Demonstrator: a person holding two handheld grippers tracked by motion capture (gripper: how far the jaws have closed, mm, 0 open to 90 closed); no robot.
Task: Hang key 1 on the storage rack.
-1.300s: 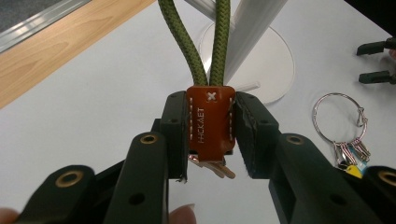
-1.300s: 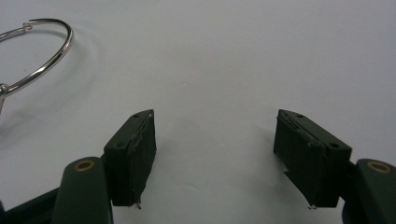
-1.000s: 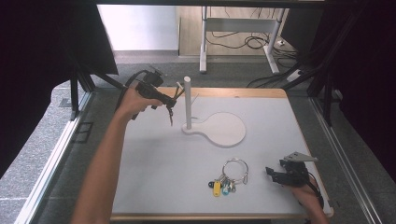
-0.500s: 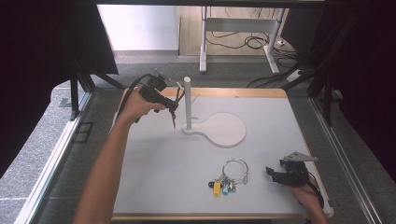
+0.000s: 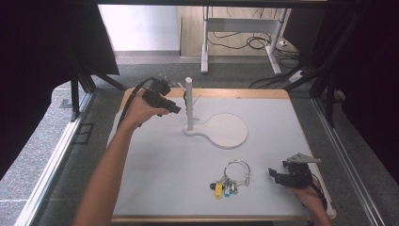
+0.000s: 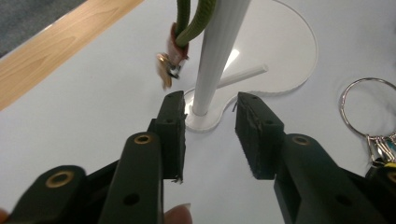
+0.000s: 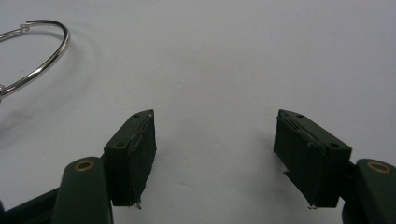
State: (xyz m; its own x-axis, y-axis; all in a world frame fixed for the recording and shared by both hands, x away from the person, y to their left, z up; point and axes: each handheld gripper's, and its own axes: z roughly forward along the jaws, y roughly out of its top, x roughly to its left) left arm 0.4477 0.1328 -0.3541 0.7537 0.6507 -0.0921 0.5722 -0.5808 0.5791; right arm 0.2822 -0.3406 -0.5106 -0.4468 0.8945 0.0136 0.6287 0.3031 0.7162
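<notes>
A white stand has an upright pole (image 5: 189, 101) with small pegs and a flat rounded base (image 5: 227, 131). A green cord (image 6: 187, 21) with a small brass key (image 6: 165, 71) hangs from the pole's upper part. My left gripper (image 5: 175, 109) is held just left of the pole, above the table. In the left gripper view it is (image 6: 210, 105) open, with nothing between its jaws and the pole's foot beyond them. A metal ring (image 5: 236, 170) with several coloured tags lies at the front. My right gripper (image 5: 274, 175) rests to the right of the ring, open and empty (image 7: 212, 123).
The white table top (image 5: 155, 165) has a wooden edge (image 5: 244, 93) at the back. Dark curtains and frame posts flank both sides. A desk frame and cables stand on the floor behind. The ring's loop (image 7: 44, 53) lies left of my right gripper.
The dark cord that hung at my left gripper's tip now hangs on the stand. The left gripper has shifted slightly right and lower beside the pole. The right gripper has not moved.
</notes>
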